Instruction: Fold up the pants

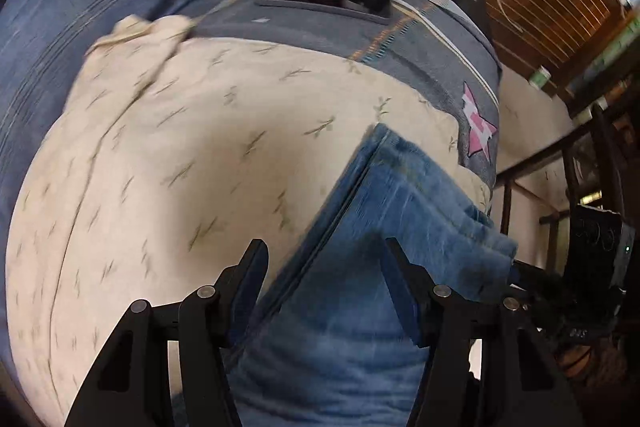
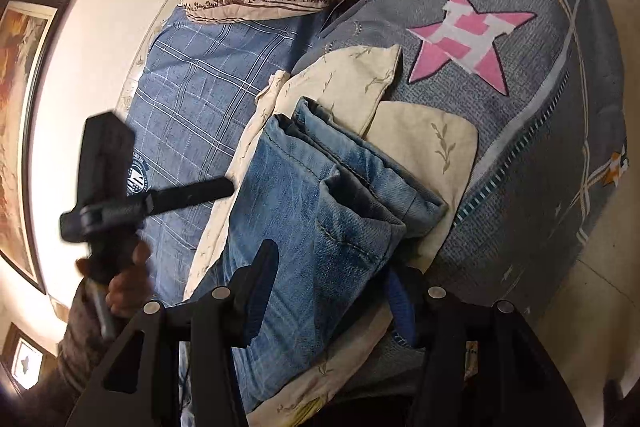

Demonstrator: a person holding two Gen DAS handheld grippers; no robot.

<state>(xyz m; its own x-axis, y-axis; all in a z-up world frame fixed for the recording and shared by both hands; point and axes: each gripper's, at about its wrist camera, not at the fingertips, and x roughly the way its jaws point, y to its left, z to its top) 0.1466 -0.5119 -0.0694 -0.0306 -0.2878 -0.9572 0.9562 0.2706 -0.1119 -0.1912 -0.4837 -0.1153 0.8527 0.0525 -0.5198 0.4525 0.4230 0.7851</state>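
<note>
The jeans (image 2: 320, 211) are seen already doubled over into a thick bundle on the cream cloth (image 1: 180, 147) across the bed, a last tidying perhaps left, while the left gripper (image 1: 324, 259) and right gripper (image 2: 332, 267) are spread apart, nothing being clamped.

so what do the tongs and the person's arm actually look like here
Both tongs are matte black plastic with angular, triangular-cutout linkages and round silver pivot pins. The left tongs have flat fingers with dark blue pads on their inner faces; the right tongs show the same blue padding. In the right wrist view, a hand grips a black handle, and the sleeve is dark brown. No cables show on either.
</note>
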